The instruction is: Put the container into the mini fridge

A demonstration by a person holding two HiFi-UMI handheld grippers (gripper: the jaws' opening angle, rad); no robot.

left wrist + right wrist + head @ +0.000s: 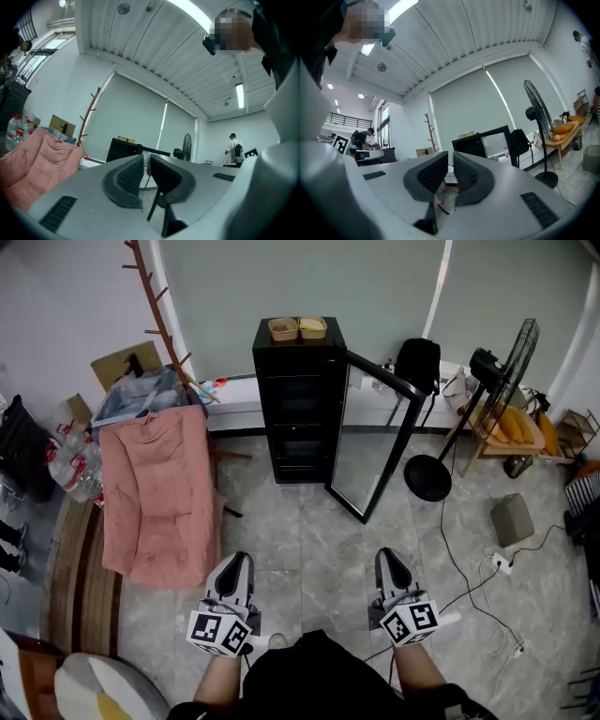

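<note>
Standing here watching, and nothing is being held at the moment. The person is in the middle of the tiled floor with a gripper in each hand, both held out low in front of them and pointed at the fridge point(298, 409).

The left gripper point(237, 560) is clenched, pads pressed together with nothing between them. The right gripper point(387, 557) is the same, squeezed closed and empty. Both are well apart from the fridge, with a good stretch of bare tile in between.

The fridge is a tall black one against the back wall, under the big window blind. Its glass door point(375, 442) is swung wide open, angled out toward the person's right. The shelves inside look dark and I can't make out what's on them.

Two tan containers sit on top of the fridge, the left container point(283, 329) and the right container point(313, 327), just beside each other. I can't tell what's in them from here.

Other stuff around:
- a pink blanket point(159, 493) is draped over a seat off to the left
- a wooden coat rack point(159, 320) leans behind it
- a black backpack point(417, 362) hangs right of the fridge, behind the door
- a standing fan point(497, 381) is further right, its round base on the floor near the door's edge
- a power strip point(500, 563) with cables trailing lies on the tile to the right
</note>
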